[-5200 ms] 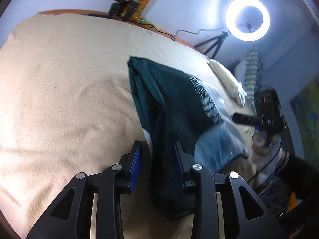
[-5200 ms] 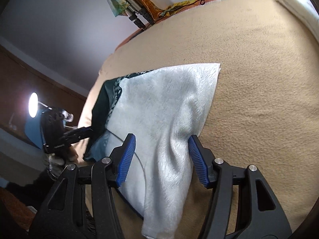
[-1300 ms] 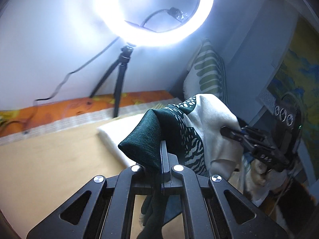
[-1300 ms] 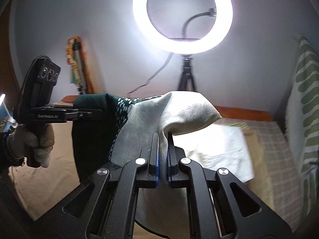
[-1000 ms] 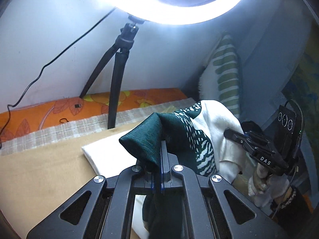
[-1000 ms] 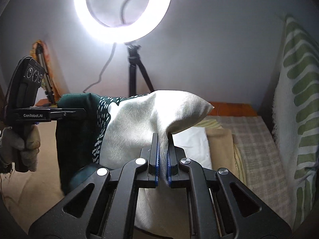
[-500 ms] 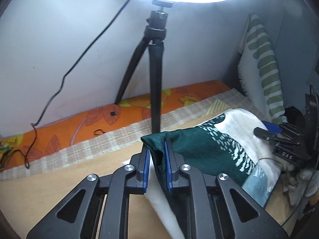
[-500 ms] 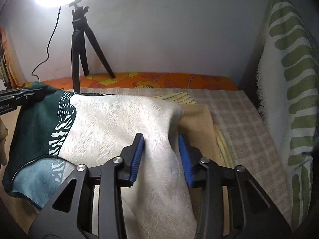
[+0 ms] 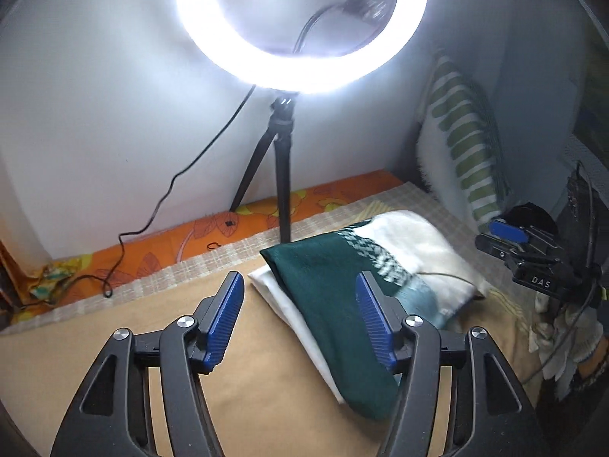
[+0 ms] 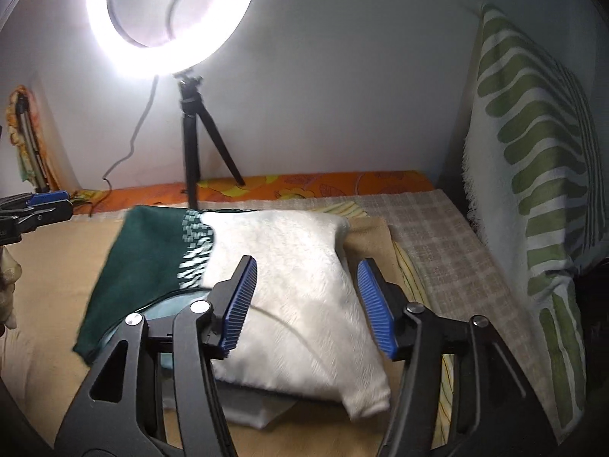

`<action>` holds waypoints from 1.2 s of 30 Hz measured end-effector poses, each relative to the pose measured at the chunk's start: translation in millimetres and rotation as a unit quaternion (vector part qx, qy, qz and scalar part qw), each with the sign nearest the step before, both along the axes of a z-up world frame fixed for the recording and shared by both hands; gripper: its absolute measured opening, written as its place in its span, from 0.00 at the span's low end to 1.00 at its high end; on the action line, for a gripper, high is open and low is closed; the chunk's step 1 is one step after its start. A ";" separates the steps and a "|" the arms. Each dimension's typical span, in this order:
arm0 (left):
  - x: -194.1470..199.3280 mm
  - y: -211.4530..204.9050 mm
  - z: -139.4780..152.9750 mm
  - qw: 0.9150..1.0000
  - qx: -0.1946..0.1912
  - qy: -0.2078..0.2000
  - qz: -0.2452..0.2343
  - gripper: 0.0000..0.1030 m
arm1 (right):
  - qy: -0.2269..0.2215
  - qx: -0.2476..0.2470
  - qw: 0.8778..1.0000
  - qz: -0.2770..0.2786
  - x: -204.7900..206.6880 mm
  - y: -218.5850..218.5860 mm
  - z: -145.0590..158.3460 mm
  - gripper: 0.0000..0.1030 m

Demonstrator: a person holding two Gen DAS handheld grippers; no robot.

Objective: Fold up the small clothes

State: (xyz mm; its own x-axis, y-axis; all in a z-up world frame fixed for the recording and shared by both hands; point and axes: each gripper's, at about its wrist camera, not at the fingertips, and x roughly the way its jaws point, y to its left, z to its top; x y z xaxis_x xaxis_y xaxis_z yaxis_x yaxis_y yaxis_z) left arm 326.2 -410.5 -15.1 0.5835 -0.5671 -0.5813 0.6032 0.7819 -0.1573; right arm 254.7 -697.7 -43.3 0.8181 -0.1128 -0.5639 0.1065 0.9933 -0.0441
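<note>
A folded garment, dark green at one end and cream at the other (image 9: 335, 278) (image 10: 281, 266), lies on top of a folded white cloth (image 9: 281, 301) on the tan blanket (image 9: 114, 342). My left gripper (image 9: 300, 320) is open and empty, just above the green end. My right gripper (image 10: 306, 301) is open and empty over the cream end. The right gripper also shows at the right edge of the left wrist view (image 9: 529, 255), and the left gripper at the left edge of the right wrist view (image 10: 34, 205).
A lit ring light (image 9: 300, 26) on a black tripod (image 9: 281, 175) stands behind the garment by the wall. A green-striped pillow (image 10: 533, 175) leans upright at the right. A checked sheet (image 10: 430, 236) and an orange floral sheet (image 9: 190, 236) edge the blanket.
Both grippers carried the folded garment over, set it down on the white cloth and opened. The jaws have since spread wider and pulled back a little.
</note>
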 end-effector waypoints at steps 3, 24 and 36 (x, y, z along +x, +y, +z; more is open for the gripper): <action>-35.4 18.2 19.1 1.000 -0.011 -0.021 -0.016 0.66 | -0.018 0.009 1.000 0.018 -31.5 20.6 19.0 0.61; -222.4 169.9 58.3 0.996 -0.023 -0.086 0.017 0.79 | -0.054 0.018 0.997 0.056 -218.0 213.8 56.4 0.80; -262.4 175.7 29.0 0.994 0.003 -0.096 0.050 0.79 | -0.072 0.015 0.997 -0.006 -240.6 243.7 40.5 0.96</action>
State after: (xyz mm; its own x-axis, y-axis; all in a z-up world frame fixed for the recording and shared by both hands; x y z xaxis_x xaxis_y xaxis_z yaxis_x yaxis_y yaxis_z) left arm 63.8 -234.8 13.9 0.7374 -0.4974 -0.4570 0.5404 0.8403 -0.0426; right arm 14.1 -454.0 -2.7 0.8898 -0.1076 -0.4434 0.1216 0.9926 0.0031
